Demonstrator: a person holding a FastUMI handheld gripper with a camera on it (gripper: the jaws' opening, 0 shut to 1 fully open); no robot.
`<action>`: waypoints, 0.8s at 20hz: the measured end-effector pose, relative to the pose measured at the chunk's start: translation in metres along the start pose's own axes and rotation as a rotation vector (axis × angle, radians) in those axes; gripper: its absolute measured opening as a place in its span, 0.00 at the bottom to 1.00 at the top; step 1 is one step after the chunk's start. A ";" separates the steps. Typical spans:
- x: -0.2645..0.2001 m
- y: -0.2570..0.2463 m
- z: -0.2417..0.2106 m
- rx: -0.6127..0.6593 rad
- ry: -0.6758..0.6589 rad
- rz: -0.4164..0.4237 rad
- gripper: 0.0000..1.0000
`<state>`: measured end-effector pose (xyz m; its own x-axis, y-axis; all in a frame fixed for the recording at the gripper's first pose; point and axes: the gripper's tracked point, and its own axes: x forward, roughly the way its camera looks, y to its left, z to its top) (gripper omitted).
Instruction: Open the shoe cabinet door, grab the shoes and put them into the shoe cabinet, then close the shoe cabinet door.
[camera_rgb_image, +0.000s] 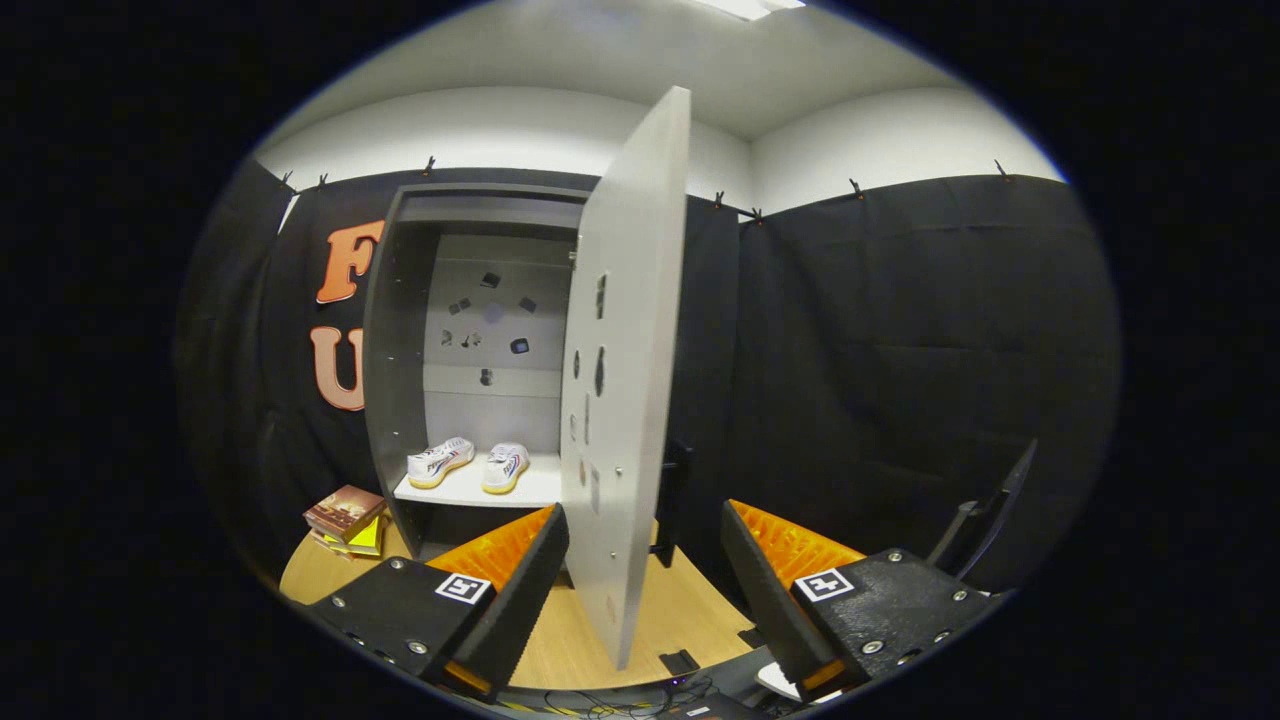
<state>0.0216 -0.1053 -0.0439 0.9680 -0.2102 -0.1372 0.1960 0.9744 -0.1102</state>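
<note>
The shoe cabinet (400, 350) stands open on the tabletop (690, 600), and the pair of white shoes (468, 463) is already set side by side on its shelf (530, 490), so the step in hand is judged to be the closing of the shoe cabinet door (625, 370). The door is swung out towards the camera, its free edge lying between and just ahead of the tongs (645, 560), which are spread wide with nothing held; neither finger is seen to touch the panel. The closing would best be done by one finger being laid flat against the outer face of the door near its free edge, with the push carried steadily round the hinge line until the panel meets the cabinet frame. A push near the hinge would be weaker, and a sudden shove could shake the light cabinet or shift the shoes. The toes should be checked against the shelf front, though they appear to sit well inside it. The room is a booth walled with black cloth (900, 350) pinned below a white wall and ceiling. The tabletop is pale wood, bare ahead of the fingers. A small stack of books (345, 515) lies just beside the cabinet's base, well apart from the door's sweep.
</note>
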 end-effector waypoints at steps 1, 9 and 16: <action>0.007 -0.013 -0.002 0.004 0.006 -0.003 0.95; 0.061 -0.036 -0.030 0.040 0.058 0.133 0.95; 0.074 -0.012 -0.035 0.009 0.068 0.254 0.93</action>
<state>0.0858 -0.1357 -0.0873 0.9737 0.0365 -0.2249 -0.0500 0.9972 -0.0549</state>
